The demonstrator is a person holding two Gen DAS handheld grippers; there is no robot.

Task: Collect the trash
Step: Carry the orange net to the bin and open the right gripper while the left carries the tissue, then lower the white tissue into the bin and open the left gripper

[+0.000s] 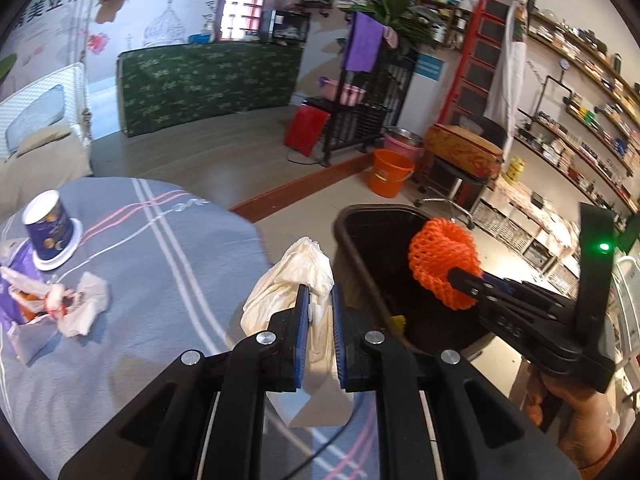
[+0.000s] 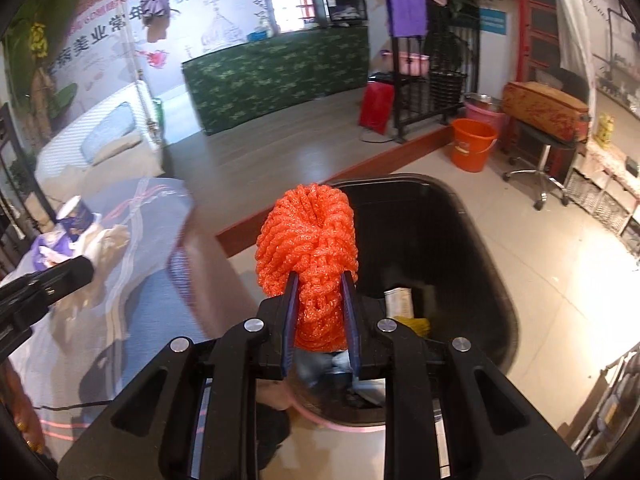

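My left gripper (image 1: pixel 320 296) is shut on a crumpled white tissue (image 1: pixel 288 280), held over the table's right edge beside the black trash bin (image 1: pixel 360 220). My right gripper (image 2: pixel 320 284) is shut on an orange foam net (image 2: pixel 308 232), which hangs over the black trash bin (image 2: pixel 472 240); the orange foam net (image 1: pixel 442 260) and the right gripper (image 1: pixel 460 274) also show in the left wrist view above the bin. Some paper and yellow scraps lie inside the bin. On the grey striped tablecloth (image 1: pixel 160 248) remain a purple paper cup (image 1: pixel 50 232) and crumpled wrappers (image 1: pixel 60 300).
An orange bucket (image 1: pixel 390 178) and a pink basin stand on the floor beyond the bin. A black rack with a purple towel (image 1: pixel 362 42), a stool, shelves at the right and a green-covered counter (image 1: pixel 208 80) fill the room. A hand (image 1: pixel 576 420) grips the right gripper's handle.
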